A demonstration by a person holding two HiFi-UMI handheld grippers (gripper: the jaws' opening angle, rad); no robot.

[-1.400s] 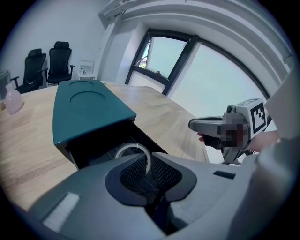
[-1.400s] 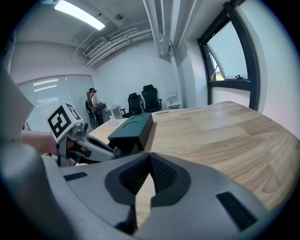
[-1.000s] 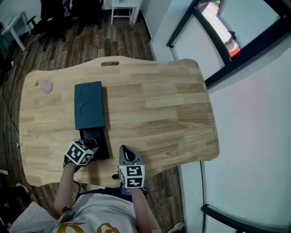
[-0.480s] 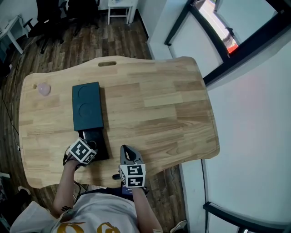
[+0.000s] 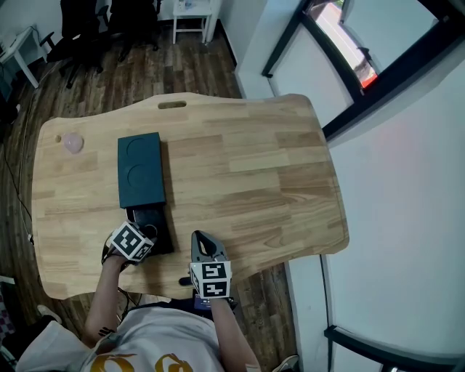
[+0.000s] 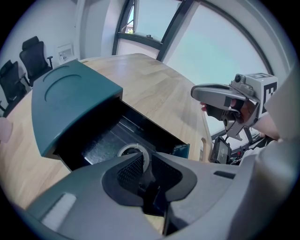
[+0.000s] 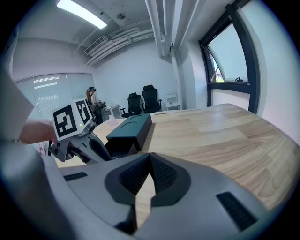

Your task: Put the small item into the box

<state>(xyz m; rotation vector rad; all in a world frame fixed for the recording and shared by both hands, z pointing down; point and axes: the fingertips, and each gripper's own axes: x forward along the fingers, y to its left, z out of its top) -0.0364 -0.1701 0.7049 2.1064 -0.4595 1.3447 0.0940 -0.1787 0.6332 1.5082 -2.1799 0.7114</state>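
A dark teal box [image 5: 142, 168] lies on the wooden table [image 5: 254, 182], its black drawer [image 5: 151, 218] pulled out toward me. In the left gripper view the drawer [image 6: 101, 140] gapes open, and a small white ring [image 6: 130, 151] sits at its floor right by the jaw tips. My left gripper [image 6: 146, 164] is closed on the ring's edge over the drawer's near end; in the head view it [image 5: 147, 231] is at the drawer. My right gripper [image 5: 204, 241] hovers over the table's near edge, right of the drawer, shut and empty [image 7: 149, 161].
A pale pink small object [image 5: 73, 142] lies near the table's far left corner. A slot handle [image 5: 172, 104] is cut in the far edge. Office chairs [image 5: 109, 22] and a white stool stand beyond the table. A window wall runs along the right.
Almost nothing has moved: the left gripper has shifted very slightly at the drawer and the right gripper stays put; the head camera drifted a little.
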